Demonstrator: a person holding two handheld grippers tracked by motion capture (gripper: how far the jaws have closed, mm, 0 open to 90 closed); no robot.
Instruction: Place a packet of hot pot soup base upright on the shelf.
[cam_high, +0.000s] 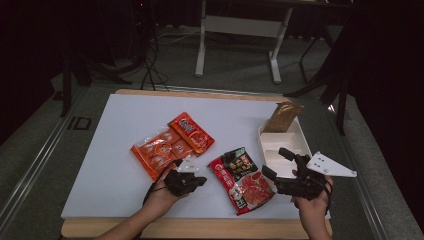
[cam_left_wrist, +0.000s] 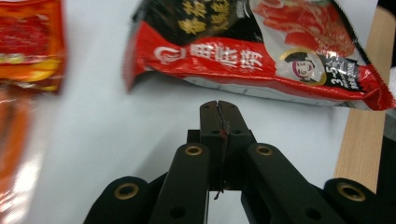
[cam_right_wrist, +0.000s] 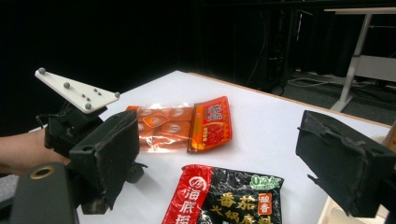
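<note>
Table (cam_high: 115, 150): board surface, items lying flat. Left of centre, two sachet packs (cam_high: 172, 142) side by side, touching or perhaps slightly overlapping. Right of them, nearer the person, one soup-base bag (cam_high: 242, 180), apart from the pair. Right edge: tray (cam_high: 295, 137), with a pouch (cam_high: 282, 117) leaning at its far end. Left gripper (cam_high: 197, 181) sits between the packs and the bag, near edge; right gripper (cam_high: 277, 165) just right of the bag, over the tray's near end.

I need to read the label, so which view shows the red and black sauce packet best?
The high view: the red and black foil sauce packet lies whole. The left gripper view shows its lower edge close up, cropped; the right gripper view shows just its top.
</note>
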